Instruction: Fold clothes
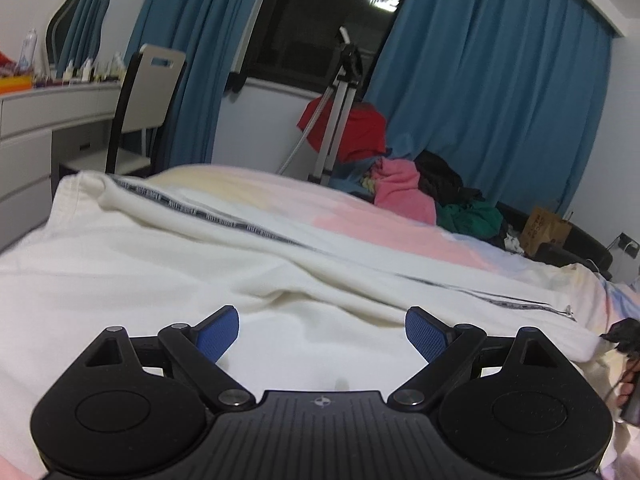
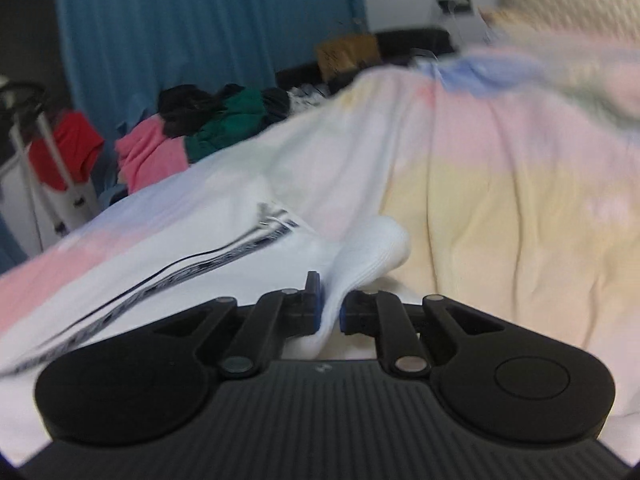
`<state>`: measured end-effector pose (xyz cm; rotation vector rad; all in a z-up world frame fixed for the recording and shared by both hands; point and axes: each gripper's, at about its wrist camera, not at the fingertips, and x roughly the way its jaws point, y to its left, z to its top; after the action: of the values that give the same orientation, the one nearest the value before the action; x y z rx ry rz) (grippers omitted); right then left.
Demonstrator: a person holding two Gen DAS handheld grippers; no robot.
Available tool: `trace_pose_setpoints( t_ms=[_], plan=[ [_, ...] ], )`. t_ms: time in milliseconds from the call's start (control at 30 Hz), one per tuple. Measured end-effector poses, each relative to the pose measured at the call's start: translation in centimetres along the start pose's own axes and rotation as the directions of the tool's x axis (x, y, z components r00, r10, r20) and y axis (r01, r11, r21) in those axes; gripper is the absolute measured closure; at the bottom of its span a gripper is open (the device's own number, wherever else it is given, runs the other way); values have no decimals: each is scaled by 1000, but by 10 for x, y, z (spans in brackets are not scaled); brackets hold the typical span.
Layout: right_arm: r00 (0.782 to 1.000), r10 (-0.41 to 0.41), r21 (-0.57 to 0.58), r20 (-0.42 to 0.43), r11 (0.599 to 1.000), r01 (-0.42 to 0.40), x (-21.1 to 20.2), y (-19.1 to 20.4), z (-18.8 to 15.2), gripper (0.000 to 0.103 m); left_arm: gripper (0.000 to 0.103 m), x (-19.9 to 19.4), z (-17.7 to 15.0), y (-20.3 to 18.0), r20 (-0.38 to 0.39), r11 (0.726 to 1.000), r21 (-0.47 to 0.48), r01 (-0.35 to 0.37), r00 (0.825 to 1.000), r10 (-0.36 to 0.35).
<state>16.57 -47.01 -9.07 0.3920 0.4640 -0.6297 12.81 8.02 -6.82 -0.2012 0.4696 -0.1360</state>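
Window side: we see blue curtains (image 1: 492,80) flanking a dark window (image 1: 332,20).
Left wall: we find a white dressing table (image 1: 48,108) with a chair (image 1: 148,100) beside it.
Middle: we note a tripod (image 1: 336,108) draped with red cloth (image 1: 360,128).
Bed: we see a pastel bedsheet (image 2: 500,184).
Far corner: we spot a brown paper bag (image 1: 546,228).

White garment (image 1: 200,248) with dark lettered stripe, spread rumpled on bed, ribbed cuff lifted.

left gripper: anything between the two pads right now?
Only white garment fabric lying flat under the open left gripper; nothing is pinched between its blue pads. Shows in the left wrist view.
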Motion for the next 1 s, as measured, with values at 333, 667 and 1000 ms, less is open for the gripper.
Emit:
trace_pose_setpoints(
  t_ms=[333, 667, 1000],
  plan=[
    [993, 112, -119, 42, 987, -106, -122, 26, 2, 91, 11, -36, -2, -21, 40, 994, 109, 16, 999, -20],
    [937, 348, -200, 2, 919, -341, -233, 51, -42, 91, 8, -104, -2, -43, 94, 980, 199, 8, 995, -28],
    [926, 377, -288, -8, 886, -363, -237, 64, -59, 64, 2, -108, 1, 13, -79, 998, 28, -55, 995, 57]
  ],
)
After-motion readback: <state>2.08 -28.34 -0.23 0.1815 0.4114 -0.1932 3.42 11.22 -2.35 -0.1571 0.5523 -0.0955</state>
